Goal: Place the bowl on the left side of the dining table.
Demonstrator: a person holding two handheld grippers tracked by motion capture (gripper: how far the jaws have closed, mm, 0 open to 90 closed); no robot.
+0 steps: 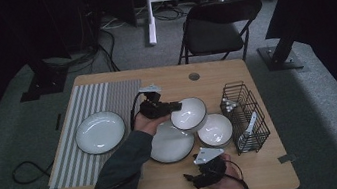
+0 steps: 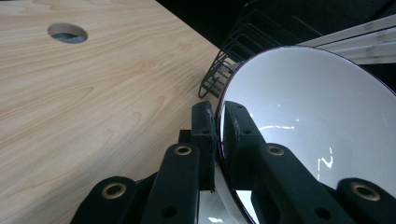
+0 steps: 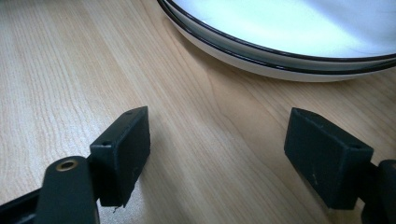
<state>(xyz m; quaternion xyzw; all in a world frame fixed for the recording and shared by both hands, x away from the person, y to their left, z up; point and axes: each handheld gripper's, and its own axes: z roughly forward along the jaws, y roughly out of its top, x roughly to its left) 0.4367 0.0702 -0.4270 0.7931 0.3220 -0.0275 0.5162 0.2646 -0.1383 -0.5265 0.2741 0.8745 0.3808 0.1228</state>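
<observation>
A white bowl with a dark rim point(image 1: 188, 113) point(image 2: 308, 116) hangs tilted above the table, its rim pinched between the jaws of my left gripper point(image 1: 173, 108) point(image 2: 217, 122), which is shut on it. Below it lies a white plate point(image 1: 171, 143), and a second white bowl point(image 1: 215, 130) stands to the right. My right gripper point(image 1: 192, 178) point(image 3: 217, 149) rests low over the wood near the front edge, open, nothing between its fingers, with the white plate's rim point(image 3: 280, 56) just ahead of it.
Another white plate point(image 1: 100, 132) sits on a striped mat point(image 1: 88, 106) at the left. A black wire rack point(image 1: 245, 116) point(image 2: 233, 51) with utensils stands at the right edge. A cable hole point(image 1: 194, 76) point(image 2: 67, 33) is in the tabletop; a folding chair point(image 1: 217, 26) stands behind.
</observation>
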